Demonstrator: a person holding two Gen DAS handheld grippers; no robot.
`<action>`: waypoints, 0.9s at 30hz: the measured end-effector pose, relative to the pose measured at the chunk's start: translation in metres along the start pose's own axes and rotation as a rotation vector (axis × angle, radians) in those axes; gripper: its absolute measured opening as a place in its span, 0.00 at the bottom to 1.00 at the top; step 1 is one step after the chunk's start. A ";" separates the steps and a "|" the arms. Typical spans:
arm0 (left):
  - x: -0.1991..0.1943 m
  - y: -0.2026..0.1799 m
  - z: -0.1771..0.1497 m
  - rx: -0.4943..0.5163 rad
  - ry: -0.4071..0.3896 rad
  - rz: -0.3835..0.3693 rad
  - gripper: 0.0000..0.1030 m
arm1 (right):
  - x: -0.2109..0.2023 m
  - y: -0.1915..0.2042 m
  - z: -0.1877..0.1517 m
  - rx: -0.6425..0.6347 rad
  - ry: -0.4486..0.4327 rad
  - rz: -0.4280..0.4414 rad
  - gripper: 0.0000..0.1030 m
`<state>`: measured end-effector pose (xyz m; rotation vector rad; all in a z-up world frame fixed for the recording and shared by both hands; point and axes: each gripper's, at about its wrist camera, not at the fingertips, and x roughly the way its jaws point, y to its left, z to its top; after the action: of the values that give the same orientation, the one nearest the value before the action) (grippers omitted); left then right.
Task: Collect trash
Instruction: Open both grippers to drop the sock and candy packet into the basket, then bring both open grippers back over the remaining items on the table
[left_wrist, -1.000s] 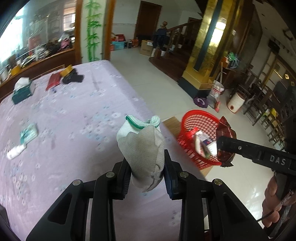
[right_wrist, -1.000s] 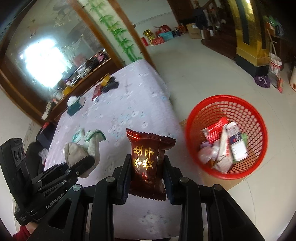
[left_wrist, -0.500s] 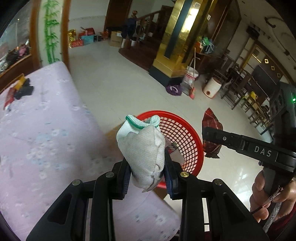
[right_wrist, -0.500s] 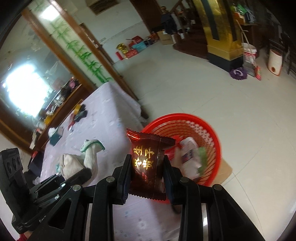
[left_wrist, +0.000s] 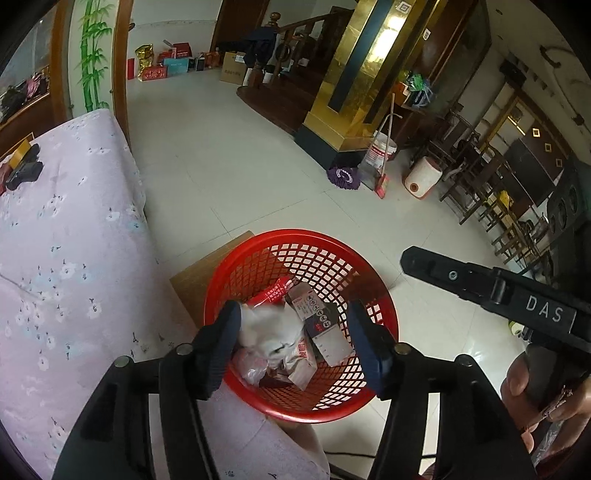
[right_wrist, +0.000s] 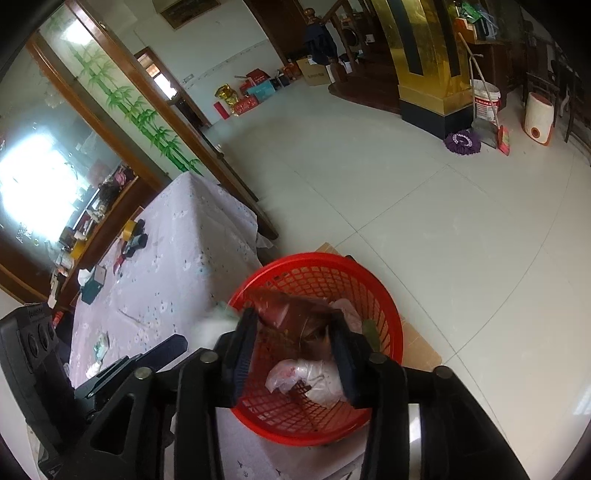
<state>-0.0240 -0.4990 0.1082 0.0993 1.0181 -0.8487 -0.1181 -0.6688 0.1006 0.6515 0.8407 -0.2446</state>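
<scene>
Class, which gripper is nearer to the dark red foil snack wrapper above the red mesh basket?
Right. The dark red foil snack wrapper sits between the open fingers of the right gripper; the left gripper is off to its left.

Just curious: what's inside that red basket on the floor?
The red basket holds wrappers, a small printed carton, a clear plastic bag and a blurred white sock. Anything beneath them is covered.

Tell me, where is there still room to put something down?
The red basket is crowded with wrappers and boxes. Bare room: the purple tablecloth between the black things at its far end and the basket, and the white floor tiles between the basket, the mop head and the steps.
</scene>
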 end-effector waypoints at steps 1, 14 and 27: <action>-0.003 0.001 0.000 -0.002 -0.005 0.002 0.57 | -0.002 -0.001 0.001 -0.002 -0.005 -0.003 0.47; -0.050 0.037 -0.022 -0.063 -0.055 0.071 0.57 | -0.017 0.032 -0.013 -0.037 0.001 0.069 0.47; -0.124 0.123 -0.074 -0.165 -0.114 0.158 0.57 | -0.011 0.121 -0.067 -0.170 0.098 0.164 0.47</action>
<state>-0.0255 -0.3103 0.1274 -0.0084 0.9557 -0.6172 -0.1117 -0.5331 0.1293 0.5724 0.8861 0.0073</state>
